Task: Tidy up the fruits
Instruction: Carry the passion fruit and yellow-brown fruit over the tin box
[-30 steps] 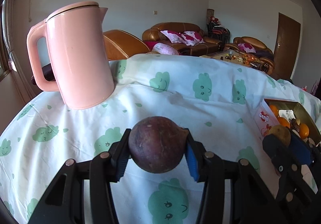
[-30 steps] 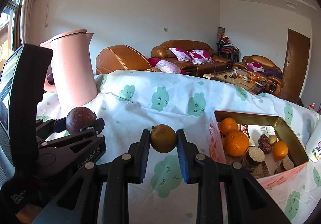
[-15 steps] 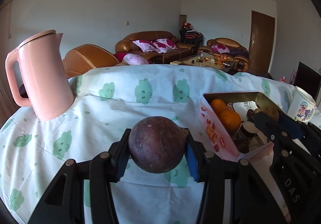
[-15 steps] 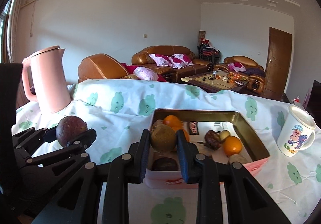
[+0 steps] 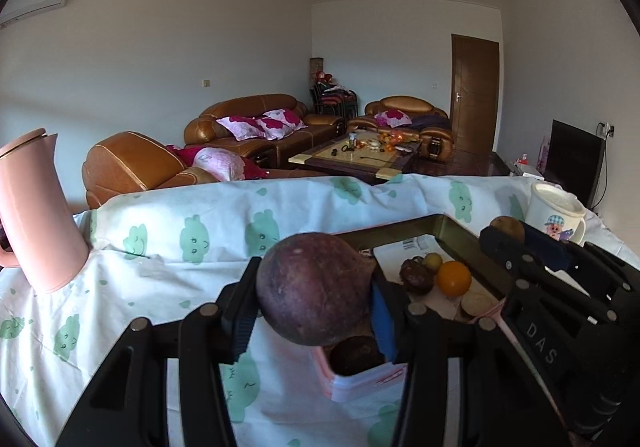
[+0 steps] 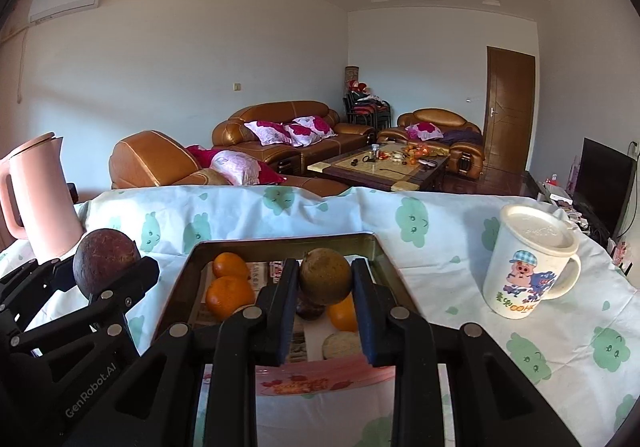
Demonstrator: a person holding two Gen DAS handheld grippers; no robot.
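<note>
- Purple-brown and matt, with a faint speckle and a small nub at one side, the round purple fruit (image 5: pixel 316 289) is clamped between the jaws of the left gripper (image 5: pixel 314 311); it is carried above the near left corner of the box (image 5: pixel 460 237).
- A smaller fruit, the dull olive-brown fruit (image 6: pixel 326 275), rough-skinned and nearly spherical, is pinched tight between the jaws of the right gripper (image 6: pixel 325 317) and is held over the middle of the box.
- A second ago both fruits were seen over bare cloth with the box off to the right; both grippers have since been swung across, so that the box now lies directly beneath them. The carry appears almost done, and release is judged to be the remaining step.
- The box is a shallow rectangular tin with a brassy inner rim and a pink printed outer wall, lined with paper.
- Glossy oranges (image 6: pixel 230 297), a dark wrinkled fruit (image 5: pixel 416 275) and a pale cut disc (image 6: pixel 342 345) are already lying inside.
- The table is covered by a thin white tablecloth (image 6: pixel 440 243) printed with green clouds; a smooth pink kettle (image 6: pixel 40 199) and a lidded cartoon mug (image 6: pixel 528 267) are standing on it.
</note>
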